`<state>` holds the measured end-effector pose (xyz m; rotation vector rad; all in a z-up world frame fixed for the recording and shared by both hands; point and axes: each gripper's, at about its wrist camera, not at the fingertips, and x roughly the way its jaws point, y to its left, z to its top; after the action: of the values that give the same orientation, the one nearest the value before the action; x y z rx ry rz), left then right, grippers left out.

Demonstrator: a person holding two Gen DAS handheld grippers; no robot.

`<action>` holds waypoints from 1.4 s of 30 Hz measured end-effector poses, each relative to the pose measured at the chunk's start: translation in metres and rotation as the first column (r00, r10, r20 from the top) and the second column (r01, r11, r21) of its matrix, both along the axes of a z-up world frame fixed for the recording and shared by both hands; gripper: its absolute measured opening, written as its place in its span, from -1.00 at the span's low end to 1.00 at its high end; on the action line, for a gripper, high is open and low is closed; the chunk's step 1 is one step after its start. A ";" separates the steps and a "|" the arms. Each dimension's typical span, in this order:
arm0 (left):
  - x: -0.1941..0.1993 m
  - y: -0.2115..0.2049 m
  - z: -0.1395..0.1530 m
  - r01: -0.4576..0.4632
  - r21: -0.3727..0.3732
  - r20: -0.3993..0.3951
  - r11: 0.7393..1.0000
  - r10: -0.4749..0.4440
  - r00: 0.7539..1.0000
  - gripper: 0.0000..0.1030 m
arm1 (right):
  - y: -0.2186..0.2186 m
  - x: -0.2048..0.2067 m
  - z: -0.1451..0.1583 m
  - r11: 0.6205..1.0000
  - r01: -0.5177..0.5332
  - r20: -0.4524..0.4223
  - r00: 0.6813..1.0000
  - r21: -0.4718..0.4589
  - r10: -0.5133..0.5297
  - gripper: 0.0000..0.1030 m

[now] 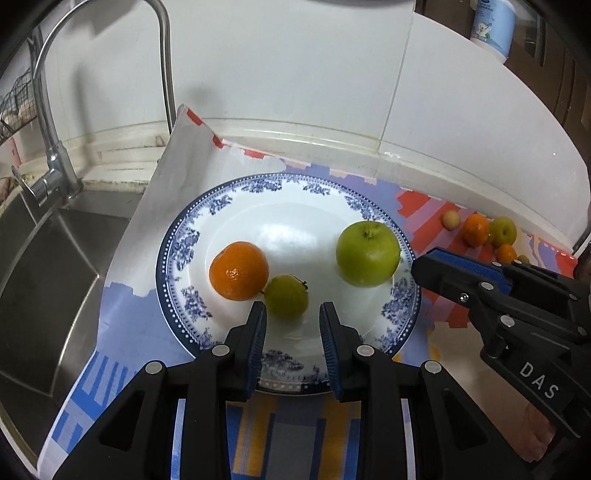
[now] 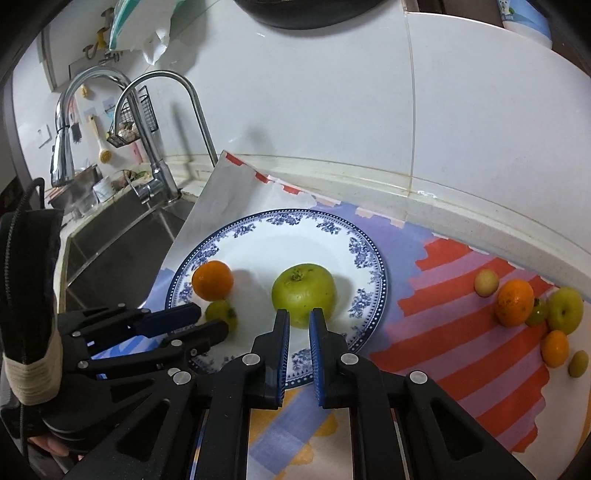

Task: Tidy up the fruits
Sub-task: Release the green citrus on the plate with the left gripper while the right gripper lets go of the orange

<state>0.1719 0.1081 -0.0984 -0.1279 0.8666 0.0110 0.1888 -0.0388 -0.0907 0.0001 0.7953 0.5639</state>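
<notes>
A blue-patterned white plate (image 1: 184, 258) (image 2: 365, 251) sits on a colourful mat. On it lie an orange (image 1: 239, 270) (image 2: 212, 280), a small green fruit (image 1: 286, 296) (image 2: 221, 312) and a large green apple (image 1: 368, 253) (image 2: 303, 294). My left gripper (image 1: 293, 314) (image 2: 208, 319) is open and empty, its tips just short of the small green fruit. My right gripper (image 2: 299, 319) is slightly open and empty, right in front of the apple; it also shows in the left wrist view (image 1: 428, 264) at the plate's right rim. Several more fruits (image 2: 514, 302) (image 1: 476, 229) lie on the mat to the right.
A steel sink (image 1: 55, 266) (image 2: 122, 251) with a tall faucet (image 1: 48, 92) (image 2: 162, 122) lies left of the plate. A white tiled wall (image 1: 295, 74) runs behind. A white bottle (image 1: 493, 26) stands at the top right.
</notes>
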 end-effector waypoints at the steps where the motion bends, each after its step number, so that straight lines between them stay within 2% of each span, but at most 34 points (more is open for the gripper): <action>1: 0.000 0.000 0.001 0.000 0.001 0.002 1.000 0.000 1.000 -0.42 | -0.001 0.001 0.001 1.000 0.001 0.001 1.000 0.003 -0.001 -0.76; 7: -0.006 -0.002 0.008 -0.005 -0.006 0.012 1.000 0.005 1.000 -0.39 | -0.002 0.001 0.004 1.000 0.007 0.009 1.000 0.008 -0.007 -0.76; 13: -0.028 -0.012 0.031 0.010 -0.019 0.061 1.000 -0.008 0.998 -0.14 | -0.013 -0.010 0.019 1.000 0.014 0.029 0.999 0.015 -0.015 -0.76; 17: -0.044 -0.025 0.050 0.020 0.005 0.110 1.000 -0.020 0.994 0.18 | -0.028 -0.025 0.039 0.999 0.035 0.062 0.997 0.015 -0.035 -0.73; 18: -0.050 -0.028 0.056 0.016 0.012 0.126 1.000 -0.017 0.992 0.19 | -0.034 -0.030 0.045 0.999 0.046 0.067 0.997 0.020 -0.047 -0.71; 20: -0.060 -0.033 0.067 0.009 0.019 0.152 1.000 -0.012 0.988 0.30 | -0.043 -0.039 0.053 0.997 0.070 0.077 0.994 0.016 -0.071 -0.39; 21: -0.066 -0.036 0.073 0.004 0.021 0.166 1.000 -0.007 0.986 0.36 | -0.048 -0.046 0.058 0.996 0.084 0.089 0.992 0.013 -0.085 -0.33; 24: -0.083 -0.049 0.085 0.023 0.051 0.211 0.998 -0.033 0.977 0.53 | -0.061 -0.065 0.069 0.995 0.103 0.117 0.988 -0.002 -0.102 -0.31; 27: -0.099 -0.063 0.092 0.043 0.083 0.230 0.996 -0.061 0.971 0.56 | -0.073 -0.085 0.078 0.992 0.128 0.145 0.982 -0.020 -0.124 -0.13; 31: -0.116 -0.082 0.093 0.094 0.082 0.224 0.992 -0.110 0.968 0.58 | -0.087 -0.108 0.085 0.989 0.142 0.157 0.979 -0.046 -0.133 -0.06; 35: -0.129 -0.100 0.090 0.131 0.081 0.218 0.988 -0.146 0.965 0.65 | -0.105 -0.135 0.087 0.979 0.187 0.167 0.971 -0.075 -0.173 0.16; 42: -0.149 -0.136 0.082 0.209 0.128 0.201 0.969 -0.232 0.952 0.71 | -0.133 -0.167 0.079 0.958 0.250 0.142 0.963 -0.142 -0.230 0.20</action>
<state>0.0233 -0.0276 -0.0165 0.0669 0.6590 -0.1646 0.0220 -0.1713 -0.0122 -0.0833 0.7050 0.2657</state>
